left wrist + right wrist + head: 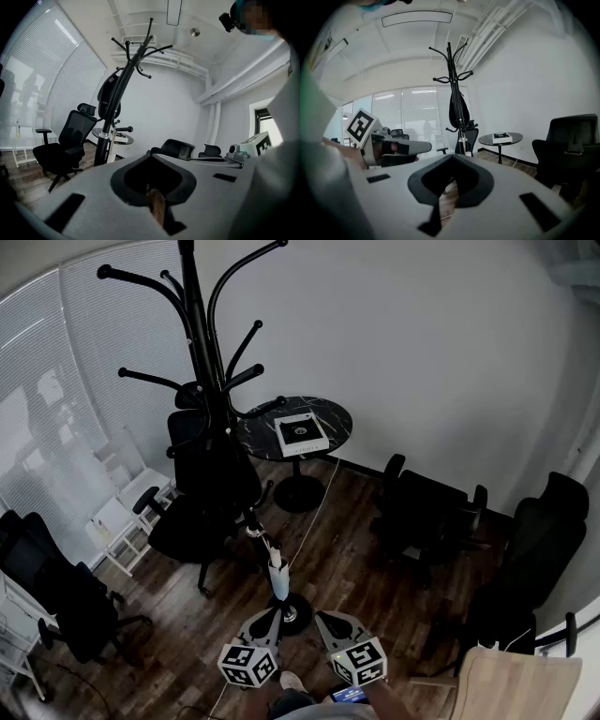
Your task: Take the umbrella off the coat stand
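Left gripper (pixel 265 619) and right gripper (pixel 330 621), both clenched empty, are well apart from the umbrella (pixel 457 110) on the coat stand (pixel 194 324).

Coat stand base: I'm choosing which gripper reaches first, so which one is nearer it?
Left, narrowly. In the head view the left gripper overlaps the left edge of the coat stand base; the right gripper sits just right of it, apart.

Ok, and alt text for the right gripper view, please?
A black coat stand rises mid-room with a dark umbrella hanging on it, seen beyond the right gripper, whose jaws are together with nothing between them. The left gripper shows at left, and a round table and a black chair at right.
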The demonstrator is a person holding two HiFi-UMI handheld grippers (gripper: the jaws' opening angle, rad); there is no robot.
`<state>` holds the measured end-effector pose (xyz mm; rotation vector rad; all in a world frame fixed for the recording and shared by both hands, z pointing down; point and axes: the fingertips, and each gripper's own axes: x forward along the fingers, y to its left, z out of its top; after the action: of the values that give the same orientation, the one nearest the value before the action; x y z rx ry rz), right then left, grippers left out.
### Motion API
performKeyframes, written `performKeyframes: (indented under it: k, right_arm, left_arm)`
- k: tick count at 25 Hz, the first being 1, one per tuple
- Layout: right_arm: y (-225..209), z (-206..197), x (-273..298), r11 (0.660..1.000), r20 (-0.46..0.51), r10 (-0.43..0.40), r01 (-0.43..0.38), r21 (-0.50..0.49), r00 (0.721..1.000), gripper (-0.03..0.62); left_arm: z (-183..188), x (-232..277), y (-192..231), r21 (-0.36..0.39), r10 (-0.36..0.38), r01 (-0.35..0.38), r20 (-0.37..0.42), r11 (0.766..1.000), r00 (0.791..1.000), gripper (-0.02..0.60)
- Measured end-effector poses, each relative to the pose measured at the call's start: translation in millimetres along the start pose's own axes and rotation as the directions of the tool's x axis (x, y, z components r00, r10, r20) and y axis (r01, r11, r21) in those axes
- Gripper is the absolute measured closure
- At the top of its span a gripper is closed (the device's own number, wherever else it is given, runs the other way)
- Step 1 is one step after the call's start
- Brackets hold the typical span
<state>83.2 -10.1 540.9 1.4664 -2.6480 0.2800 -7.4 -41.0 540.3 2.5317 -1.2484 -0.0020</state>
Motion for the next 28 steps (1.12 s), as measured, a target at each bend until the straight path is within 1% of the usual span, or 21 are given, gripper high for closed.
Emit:
performKeyframes:
  k: [10,15,20,22,25,28]
  right_arm:
    - [0,1,-2,1.000,0.008,-0.003,0.003,0.000,1.000,0.582]
    - [-4,2,-3,0.999,0.025,-0.024,0.023,0.038,0.999,0.582]
    - [-7,2,-5,0.998,0.024,-0.035,0.034,0.050,0.999,0.582]
    - [-10,2,-4,0.998,0.023,-0.038,0.037,0.057,0.999,0.582]
    - [-16,0,5,0.997,0.019,-0.042,0.040,0.068,0.999,0.582]
    - [-21,-1,18,0.997,0.011,-0.037,0.036,0.072,0.999,0.582]
  left_arm:
    - [2,-4,3,-0.005,0.007,-0.007,0.006,1.000,1.000,0.561]
    - [2,-9,5,0.002,0.022,-0.022,0.003,1.000,1.000,0.561]
    - [5,-21,7,-0.015,0.044,-0.044,0.034,0.999,0.998,0.561]
    - [5,-19,8,-0.026,0.037,-0.036,0.035,0.999,0.999,0.561]
    - [7,-11,14,-0.020,0.031,-0.030,0.029,0.999,0.999,0.561]
    - [8,-3,25,-0.022,0.042,-0.041,0.028,0.999,0.999,0.561]
